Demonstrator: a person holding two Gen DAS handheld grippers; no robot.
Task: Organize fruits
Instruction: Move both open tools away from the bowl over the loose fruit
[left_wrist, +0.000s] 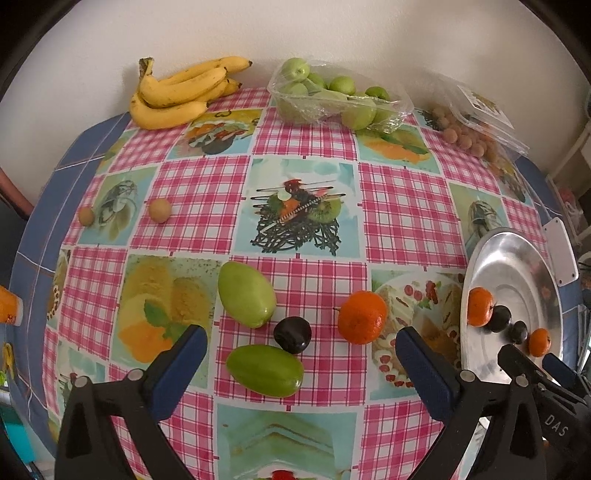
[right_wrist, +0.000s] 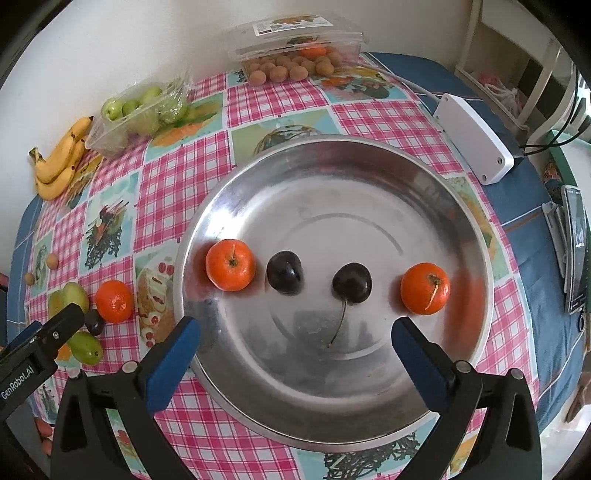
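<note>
Claws first: my left claw hangs over the table with its blue pads spread wide and nothing between them. Just beyond the pads lie two green fruits, one close in and one a little farther out to the left. A dark plum sits between them, touching the nearer one. An orange rests beside the plum, toward my right pad. Farther out on the left are two small tan fruits, well apart from the rest. At the far edge, against the wall, lie bananas, a clear tub of green apples and a lidded box of tan fruits.

My right claw is also spread wide and empty, held over the near side of a metal bowl. In the bowl, just past the pads, four fruits stand in a row. From left to right they are an orange, a plum, a cherry with its stem trailing toward me, and a second orange. None of them touch. Left of the bowl, on the checked cloth, the loose orange and green fruits show again beside my other claw. Beyond the bowl on the right lies a white box with a cord.
</note>
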